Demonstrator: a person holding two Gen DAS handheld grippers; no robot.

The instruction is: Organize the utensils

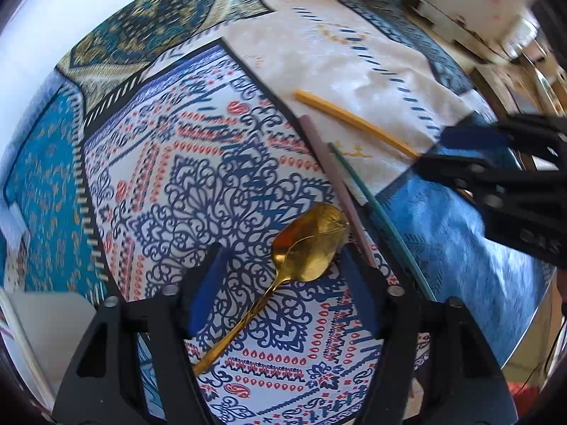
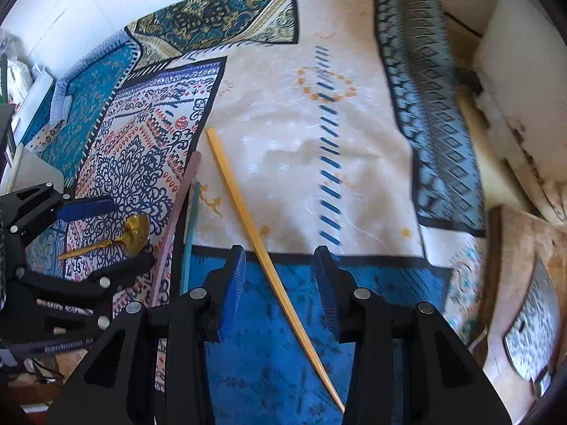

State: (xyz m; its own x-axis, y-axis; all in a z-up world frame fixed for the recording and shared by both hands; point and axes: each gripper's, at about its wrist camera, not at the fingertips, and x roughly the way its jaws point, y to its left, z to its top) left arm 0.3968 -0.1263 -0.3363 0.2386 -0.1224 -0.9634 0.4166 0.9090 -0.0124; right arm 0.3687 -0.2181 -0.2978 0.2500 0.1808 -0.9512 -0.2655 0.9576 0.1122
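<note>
On the patterned cloth (image 1: 149, 163) that covers the surface, a gold spoon (image 1: 308, 248) lies between the wide-open left tongs (image 1: 283, 294), which hold nothing. Just beside the spoon lie a pink stick (image 1: 333, 177) and a green stick (image 1: 375, 212), close together. The right tongs (image 2: 280, 283) are open too, with a yellow stick (image 2: 255, 233) lying loose between their fingers

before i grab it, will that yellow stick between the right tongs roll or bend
The yellow stick looks thin and straight, so it is probably stiff and light. It lies flat on patterned cloth, which should damp any rolling. Being so slim, it may slip or pivot between the open right tongs unless gripped squarely.
</note>
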